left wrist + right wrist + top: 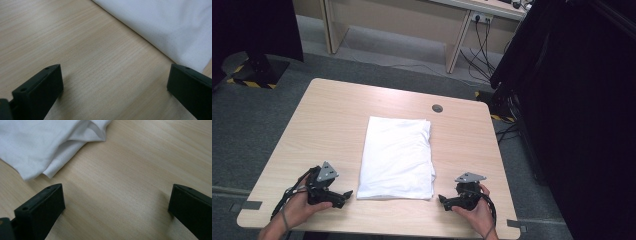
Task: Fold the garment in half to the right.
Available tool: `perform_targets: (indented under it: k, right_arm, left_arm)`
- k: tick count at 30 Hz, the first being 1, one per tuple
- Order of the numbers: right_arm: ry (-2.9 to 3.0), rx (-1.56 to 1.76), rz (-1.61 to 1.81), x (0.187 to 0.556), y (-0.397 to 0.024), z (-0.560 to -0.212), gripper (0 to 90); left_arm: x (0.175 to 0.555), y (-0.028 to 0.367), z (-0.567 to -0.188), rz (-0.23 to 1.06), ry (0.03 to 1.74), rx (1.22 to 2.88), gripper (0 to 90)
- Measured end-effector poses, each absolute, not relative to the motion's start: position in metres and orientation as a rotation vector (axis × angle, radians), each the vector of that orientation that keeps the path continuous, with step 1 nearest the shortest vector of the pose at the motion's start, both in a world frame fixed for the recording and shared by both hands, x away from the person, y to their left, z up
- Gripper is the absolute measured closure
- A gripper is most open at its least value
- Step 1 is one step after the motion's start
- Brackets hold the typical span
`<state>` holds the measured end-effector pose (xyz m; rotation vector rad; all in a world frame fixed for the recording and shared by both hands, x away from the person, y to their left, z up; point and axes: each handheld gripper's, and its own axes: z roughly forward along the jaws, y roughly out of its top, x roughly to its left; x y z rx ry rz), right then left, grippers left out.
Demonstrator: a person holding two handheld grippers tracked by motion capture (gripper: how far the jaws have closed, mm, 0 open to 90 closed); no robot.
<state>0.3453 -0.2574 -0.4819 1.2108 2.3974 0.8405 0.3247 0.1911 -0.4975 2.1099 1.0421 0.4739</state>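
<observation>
The left tool (348,193) sits at about 7 o'clock on the surface (327,115), its jaws spread wide with nothing between them. Its tip is just beside the near left corner of the cloth (398,157).

The cloth is white and folded into a tall shape, lying flat in the middle of the surface. It looks soft, light and floppy, so it will bend and sag when lifted. The near corners are the best places to pinch, one for each tool.

The right tool (441,199) sits at about 5 o'clock, jaws wide too and empty, just beside the near right corner.

The high view shows the whole cloth. The right gripper view shows loose layers at the cloth's (45,142) corner; there seem to be two or three, though that is hard to count. The left gripper view shows a smooth straight edge of the cloth (162,25).
</observation>
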Motion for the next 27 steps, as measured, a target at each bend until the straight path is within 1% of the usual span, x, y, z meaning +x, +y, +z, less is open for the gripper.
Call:
perform_targets:
  k: [27]
  right_arm:
    - [2.39, 1.221, 0.838, 0.317, -0.275, -0.483, 0.8]
  left_arm:
    - [0.325, 0.191, -0.498, 0.474, 1.042, 2.11, 0.0]
